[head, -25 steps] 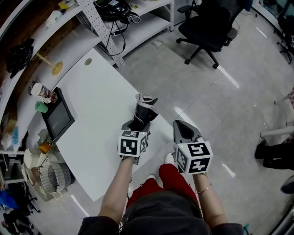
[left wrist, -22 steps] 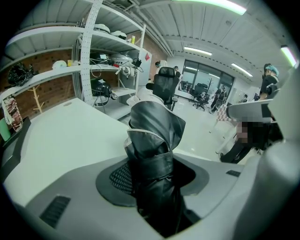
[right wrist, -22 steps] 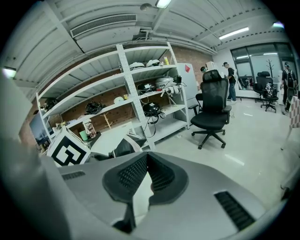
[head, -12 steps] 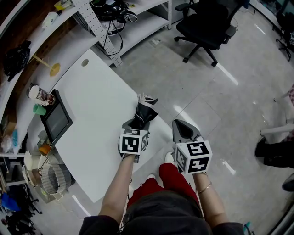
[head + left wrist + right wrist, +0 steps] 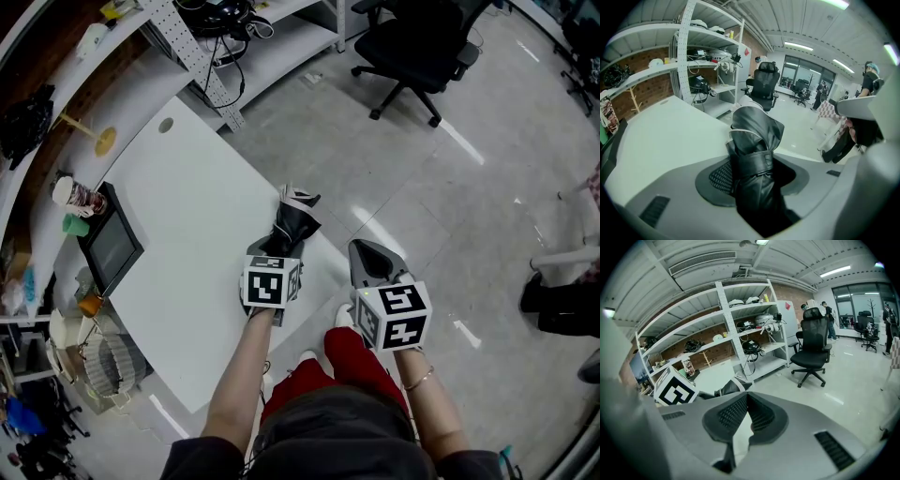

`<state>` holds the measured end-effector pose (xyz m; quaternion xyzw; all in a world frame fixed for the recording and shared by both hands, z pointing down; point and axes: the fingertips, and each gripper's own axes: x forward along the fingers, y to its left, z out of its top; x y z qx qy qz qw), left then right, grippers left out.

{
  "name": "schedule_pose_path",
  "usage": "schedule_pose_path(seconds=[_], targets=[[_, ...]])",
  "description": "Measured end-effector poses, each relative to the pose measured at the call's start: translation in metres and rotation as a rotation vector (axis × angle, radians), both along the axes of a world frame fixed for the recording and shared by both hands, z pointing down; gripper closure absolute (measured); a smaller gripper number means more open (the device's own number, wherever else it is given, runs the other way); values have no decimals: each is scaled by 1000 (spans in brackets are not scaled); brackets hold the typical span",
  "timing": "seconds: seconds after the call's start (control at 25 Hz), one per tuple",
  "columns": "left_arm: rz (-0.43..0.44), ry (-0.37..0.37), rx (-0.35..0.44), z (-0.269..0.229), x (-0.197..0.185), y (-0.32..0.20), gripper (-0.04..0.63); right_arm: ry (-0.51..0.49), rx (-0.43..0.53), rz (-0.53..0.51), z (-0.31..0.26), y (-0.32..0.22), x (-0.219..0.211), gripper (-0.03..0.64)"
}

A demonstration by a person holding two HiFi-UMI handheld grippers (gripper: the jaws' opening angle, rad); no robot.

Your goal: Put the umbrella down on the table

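left gripper point(image 5: 274, 253) clamps folded black umbrella point(image 5: 294, 218) at white table point(image 5: 187, 216) edge | right gripper point(image 5: 365, 249) jaws closed, empty, over open floor point(image 5: 441, 206)

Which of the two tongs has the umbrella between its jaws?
The left tongs: they are clamped on the folded black umbrella over the white table. The right tongs are shut on nothing.
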<state>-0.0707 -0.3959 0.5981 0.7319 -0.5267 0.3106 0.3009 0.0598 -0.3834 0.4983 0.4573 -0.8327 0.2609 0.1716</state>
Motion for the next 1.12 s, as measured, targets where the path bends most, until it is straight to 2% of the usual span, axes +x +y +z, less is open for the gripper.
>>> schedule_pose_path(seconds=[0.4,0.76,1.12], targets=[[-10,-10,-5,1,1,-5,365,5,-10,-2,3,0,1,598],[-1,6,42,-6,1,-5,318,4,1,-4,-1,5,-4,598],[1,37,100,-18,-1,0,310,9,4,19,-5,16,-4,598]])
